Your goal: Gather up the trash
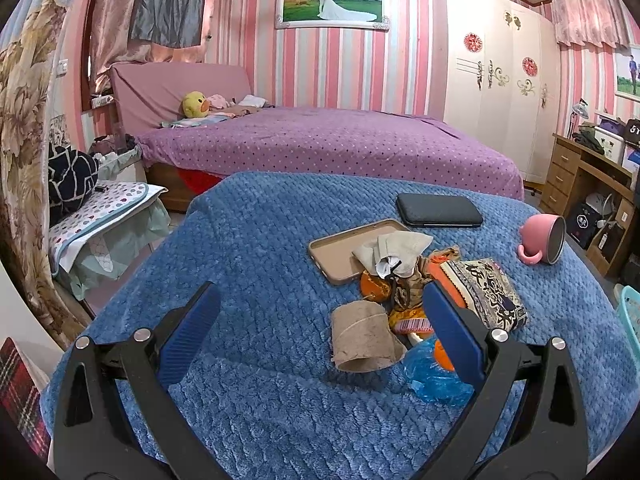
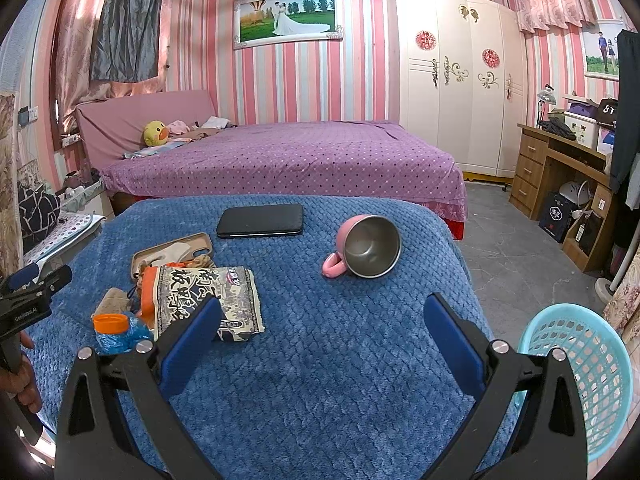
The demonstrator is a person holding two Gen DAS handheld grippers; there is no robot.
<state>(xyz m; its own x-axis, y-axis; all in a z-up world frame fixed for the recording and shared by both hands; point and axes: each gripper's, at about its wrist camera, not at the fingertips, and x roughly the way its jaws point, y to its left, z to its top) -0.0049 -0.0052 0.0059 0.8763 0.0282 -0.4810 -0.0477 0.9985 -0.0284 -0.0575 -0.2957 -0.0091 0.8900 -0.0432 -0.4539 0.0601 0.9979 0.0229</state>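
Note:
A heap of trash lies on the blue blanket: a cardboard tube, a crumpled tissue, a printed snack bag and a squashed blue plastic bottle with an orange cap. My left gripper is open just short of the heap, its right finger beside the tube. Further right, my right gripper is open over bare blanket, the snack bag by its left finger. The light blue basket stands on the floor at the right.
A tan phone case, a black phone and a tipped pink mug also lie on the blanket. A purple bed is behind, a wooden desk at the right. A hand holds the left gripper's handle.

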